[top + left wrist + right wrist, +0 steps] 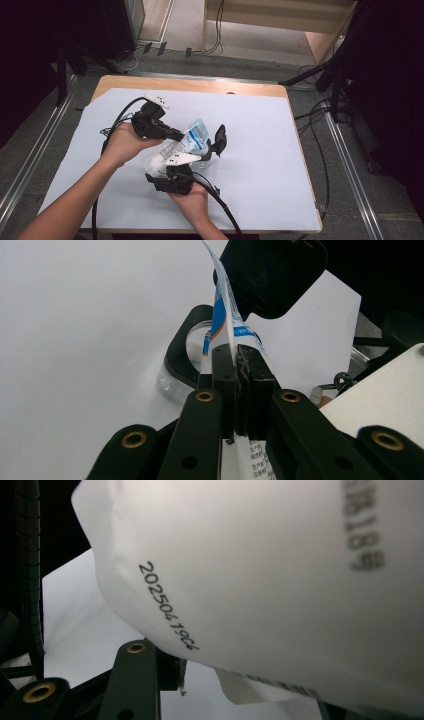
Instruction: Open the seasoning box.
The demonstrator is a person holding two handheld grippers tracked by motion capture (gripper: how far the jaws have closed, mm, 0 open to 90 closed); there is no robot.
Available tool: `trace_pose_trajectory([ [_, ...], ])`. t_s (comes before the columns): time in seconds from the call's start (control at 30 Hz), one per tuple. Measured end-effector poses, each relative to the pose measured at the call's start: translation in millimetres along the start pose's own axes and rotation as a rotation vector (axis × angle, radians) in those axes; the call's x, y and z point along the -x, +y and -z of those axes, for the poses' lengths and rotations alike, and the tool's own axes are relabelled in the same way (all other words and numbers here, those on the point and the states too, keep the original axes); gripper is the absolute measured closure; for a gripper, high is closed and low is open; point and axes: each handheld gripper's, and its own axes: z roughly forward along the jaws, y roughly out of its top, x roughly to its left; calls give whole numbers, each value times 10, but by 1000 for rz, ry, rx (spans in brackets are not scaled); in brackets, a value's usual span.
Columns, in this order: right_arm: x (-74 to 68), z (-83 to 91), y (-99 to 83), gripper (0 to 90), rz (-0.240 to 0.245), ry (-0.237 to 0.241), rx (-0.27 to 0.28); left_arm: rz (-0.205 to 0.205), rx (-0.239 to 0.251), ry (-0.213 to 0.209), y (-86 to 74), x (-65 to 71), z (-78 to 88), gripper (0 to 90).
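Mid-frame in the high view: white plastic pouch with blue-printed label (192, 140), held up off the pale blue sheet-covered table (260, 165), between the two hand-held tools. Under the pouch, what looks like a clear plastic bottle or cup (202, 161); identity not certain.

Left gripper (235, 360): jaws pressed together on a thin flat edge of the pouch, film seen edge-on between the pads at centre of the left gripper view. In the high view, enters from the left-centre and points right toward the pouch.

Right gripper (212, 145): comes up from lower centre of the high view, jaws about half spread around the fat white body of the pouch. Right gripper view crowded by the white film with a printed date code (167, 607); one black pad visible at lower left against the film, other pad hidden. Judged: clamped on the pouch body, contact on the far side not confirmed.

Step in hand, judged: tearing or peeling the pouch open at the pinched edge.

Notes for doing it well:
- Keep the left pinch on the seam only, close to the corner, so the film tears rather than stretches.
- Hold the right grip firm but not crushing; contents could squirt out on opening.
- Pull the hands apart across the seam, slowly.
- Keep the opening uppermost, over the clear vessel.
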Motion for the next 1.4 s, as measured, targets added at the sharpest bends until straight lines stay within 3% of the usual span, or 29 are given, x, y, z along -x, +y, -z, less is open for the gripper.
trace_pose_trajectory([
  [0.17,0,5,16,533,-4,7,-4,0,-1,6,8,-3,-13,888],
  [0.37,-21,9,29,528,26,-6,-11,2,4,12,16,7,-21,891],
  [0.53,-47,25,58,581,37,2,3,1,7,13,21,11,-28,890],
  [0.83,-29,19,58,588,11,16,10,1,23,19,9,22,-9,883],
  [1.17,8,37,55,591,-18,50,23,3,7,16,-31,46,7,828],
  [1.4,6,45,63,592,-22,62,32,-1,1,22,-22,64,-10,900],
])
